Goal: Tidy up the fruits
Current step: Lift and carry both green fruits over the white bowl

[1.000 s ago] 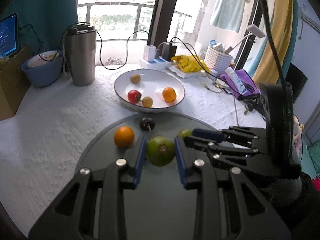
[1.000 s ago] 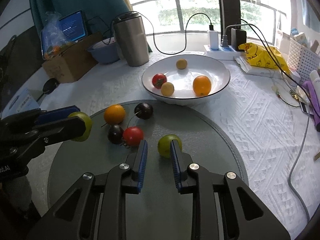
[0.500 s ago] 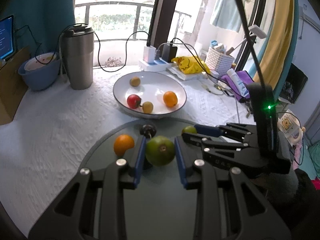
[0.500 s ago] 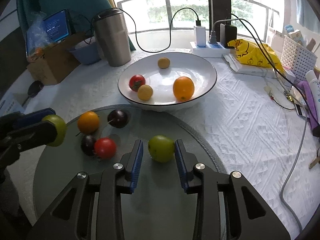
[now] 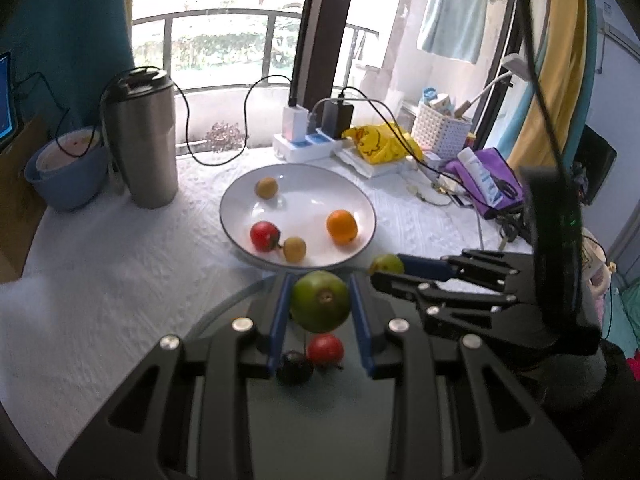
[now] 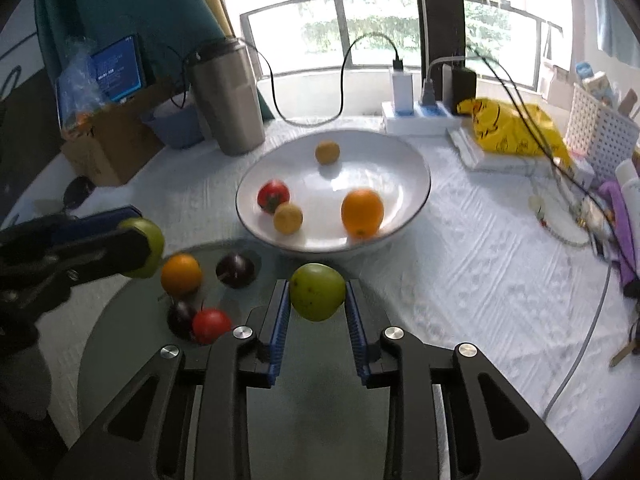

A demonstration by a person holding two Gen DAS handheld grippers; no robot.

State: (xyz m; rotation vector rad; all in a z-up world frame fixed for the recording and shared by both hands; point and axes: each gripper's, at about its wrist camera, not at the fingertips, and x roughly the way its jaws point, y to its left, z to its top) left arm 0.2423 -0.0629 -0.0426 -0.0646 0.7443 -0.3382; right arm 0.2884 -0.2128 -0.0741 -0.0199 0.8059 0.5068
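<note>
White-clothed table (image 6: 460, 264), bowl (image 6: 416, 200), perhaps-glass disc (image 6: 320, 420)

Right gripper (image 6: 318, 308) clamps green fruit (image 6: 317, 291); white bowl (image 6: 416, 168) beyond

Screen (image 6: 118, 66) text seemingly illegible.

Both cameras look forward and down along their own gripper fingers, close over the round glass mat (image 6: 128, 360) and facing the window. The left view sits left of the right gripper (image 5: 384, 270); the right view sees the left gripper (image 6: 140, 246) at its left. Both share the white bowl (image 5: 240, 200) (image 6: 416, 184) and the steel tumbler (image 5: 142, 148) (image 6: 228, 100).
</note>
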